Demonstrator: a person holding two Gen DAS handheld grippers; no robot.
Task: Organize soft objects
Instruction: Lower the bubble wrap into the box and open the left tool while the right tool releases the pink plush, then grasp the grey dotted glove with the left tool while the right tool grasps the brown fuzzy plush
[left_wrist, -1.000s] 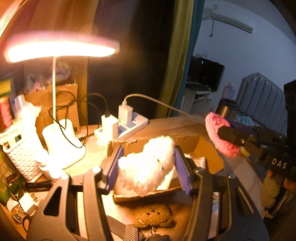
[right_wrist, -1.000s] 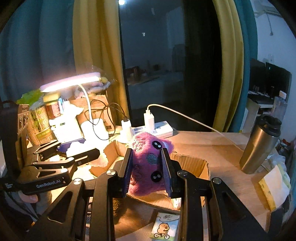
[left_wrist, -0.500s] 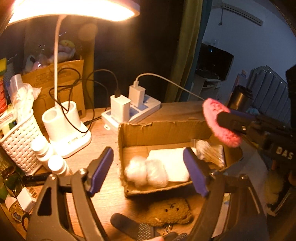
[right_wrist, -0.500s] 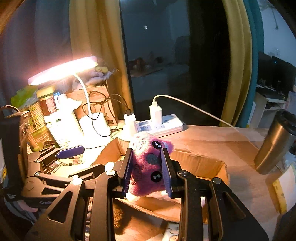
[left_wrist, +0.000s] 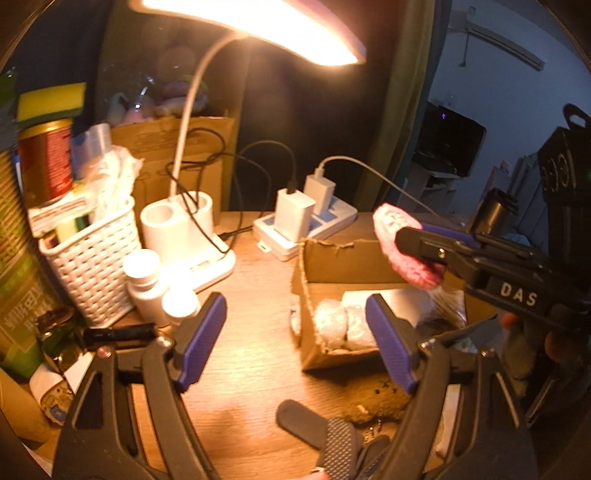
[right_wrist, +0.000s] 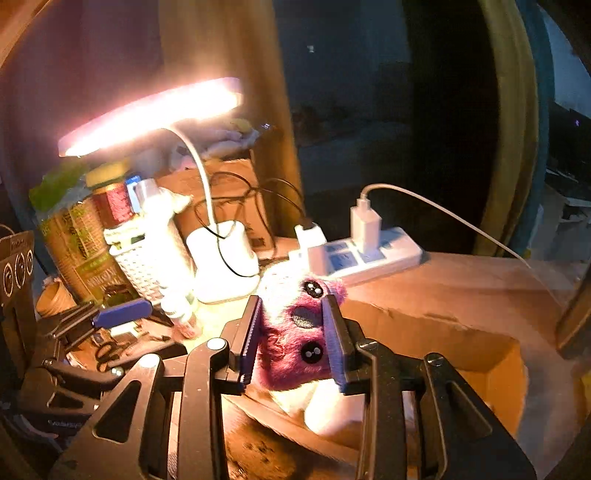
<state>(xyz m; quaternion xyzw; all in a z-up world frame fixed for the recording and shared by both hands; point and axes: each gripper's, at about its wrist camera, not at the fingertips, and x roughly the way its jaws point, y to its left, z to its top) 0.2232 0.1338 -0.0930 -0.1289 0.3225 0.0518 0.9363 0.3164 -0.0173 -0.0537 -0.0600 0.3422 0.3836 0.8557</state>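
Left claw (left_wrist: 295, 341) now open; fuzzy purple plush (right_wrist: 295, 332) squeezed by right claw (right_wrist: 291, 341).

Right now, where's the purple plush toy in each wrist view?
Left wrist: the purple plush toy sits right of center, pinched in the right gripper, above the cardboard box.
Right wrist: lower center, clamped in the same gripper, eyes facing the camera.
Shared landmark: white power strip, behind the toy in both views.
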